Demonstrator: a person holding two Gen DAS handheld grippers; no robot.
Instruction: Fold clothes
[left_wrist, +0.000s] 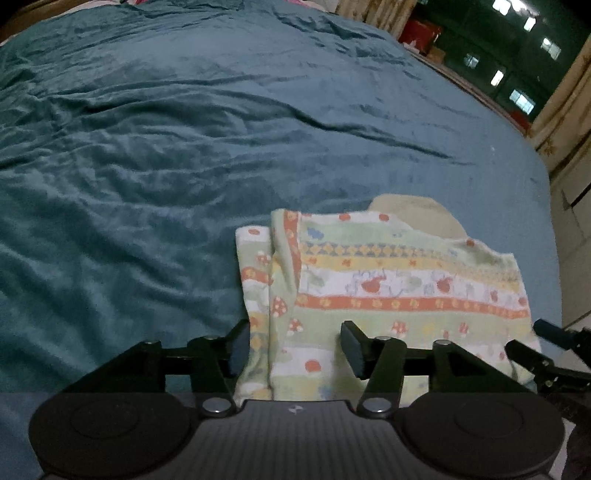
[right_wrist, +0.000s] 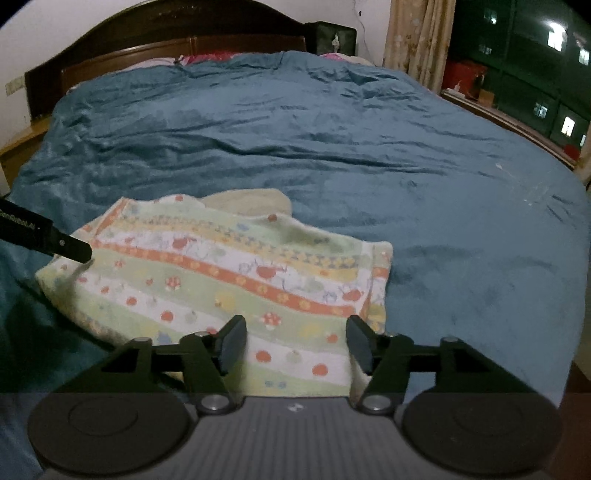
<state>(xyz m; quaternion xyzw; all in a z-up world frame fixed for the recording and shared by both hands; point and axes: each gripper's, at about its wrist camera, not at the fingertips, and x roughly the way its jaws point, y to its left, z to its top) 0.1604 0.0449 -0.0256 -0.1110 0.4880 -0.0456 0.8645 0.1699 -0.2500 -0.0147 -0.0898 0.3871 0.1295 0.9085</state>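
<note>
Two black two-finger grippers hang spread over one folded garment at the near edge of a bed.

Left wrist view: the left gripper (left_wrist: 295, 347) has its jaws apart, pinching nothing, straddling the left folded edge of the pale-green striped knit garment with orange mushroom and flower bands (left_wrist: 388, 291), which lies flat on the wrinkled teal velvet bedspread (left_wrist: 166, 166) near its right corner; it points steeply down. Right wrist view: the right gripper (right_wrist: 295, 343) is likewise spread and empty above the garment's (right_wrist: 229, 273) near right corner, a beige inner layer (right_wrist: 251, 201) peeking out at the far side.
</note>
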